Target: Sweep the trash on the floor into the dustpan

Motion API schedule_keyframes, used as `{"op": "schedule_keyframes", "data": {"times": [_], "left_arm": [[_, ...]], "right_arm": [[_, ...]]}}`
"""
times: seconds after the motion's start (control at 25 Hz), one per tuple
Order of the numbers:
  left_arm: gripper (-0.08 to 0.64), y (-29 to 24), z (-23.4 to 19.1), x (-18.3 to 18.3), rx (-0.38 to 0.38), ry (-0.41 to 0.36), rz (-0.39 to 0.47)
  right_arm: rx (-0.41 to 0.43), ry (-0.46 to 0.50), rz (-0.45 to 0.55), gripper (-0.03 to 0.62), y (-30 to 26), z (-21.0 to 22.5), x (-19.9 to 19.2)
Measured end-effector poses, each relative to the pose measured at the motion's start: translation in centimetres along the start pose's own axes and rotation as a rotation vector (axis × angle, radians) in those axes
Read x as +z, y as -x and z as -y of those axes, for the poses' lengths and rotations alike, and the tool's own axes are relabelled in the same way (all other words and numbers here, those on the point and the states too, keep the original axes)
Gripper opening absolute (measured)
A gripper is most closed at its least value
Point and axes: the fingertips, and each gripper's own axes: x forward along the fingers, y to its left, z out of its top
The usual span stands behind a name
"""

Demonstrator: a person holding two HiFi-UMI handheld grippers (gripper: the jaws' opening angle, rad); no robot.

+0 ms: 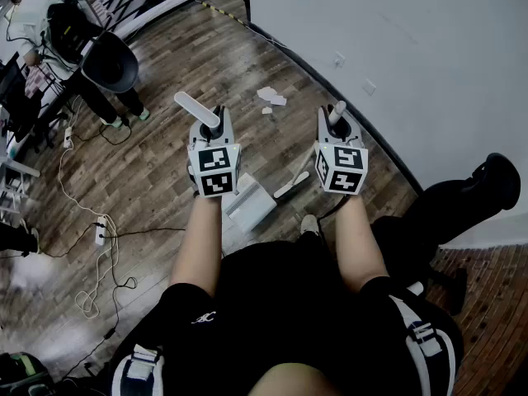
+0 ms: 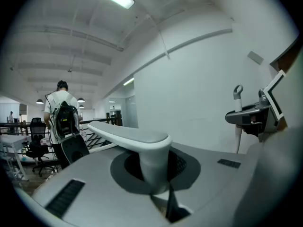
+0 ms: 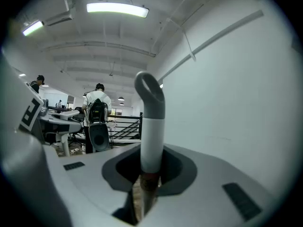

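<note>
Left claw [image 1: 216, 120] is clamped on the flat white dustpan handle [image 2: 128, 135]. The right claw [image 1: 336, 119] grips the upright broom handle [image 3: 152, 126], loop end up. The trash [image 1: 271, 97], a few crumpled white scraps, lies on the wooden floor [image 1: 165, 172] at 12 o'clock, roughly midway between both claws. The dustpan [image 1: 250, 205] sits at 6 o'clock from it, so I judge the sweep should come toward me.

My head view is dim and greyish; ceiling strip lights [image 3: 117, 9] glare in my gripper views; their edges bend and darken.
</note>
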Motion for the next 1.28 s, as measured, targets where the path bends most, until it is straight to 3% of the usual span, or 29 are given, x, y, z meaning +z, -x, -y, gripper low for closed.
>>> {"op": "schedule_keyframes", "data": {"times": [0.6,1.04,1.28], "left_arm": [[0.025,-0.9,-1.1,1.0,0.006,-0.014,0.015],[0.025,-1.8,-4.6,0.8,0.018,-0.001,0.008],[0.025,-5.4,-5.5,1.0,0.006,-0.009,-0.001]], "right_arm": [[0.027,0.027,0.024,0.069,-1.6,-1.5,1.2],[0.009,0.059,0.035,0.069,-3.3,-2.0,2.7],[0.002,0.06,0.036,0.069,-6.5,-0.7,3.2]]}}
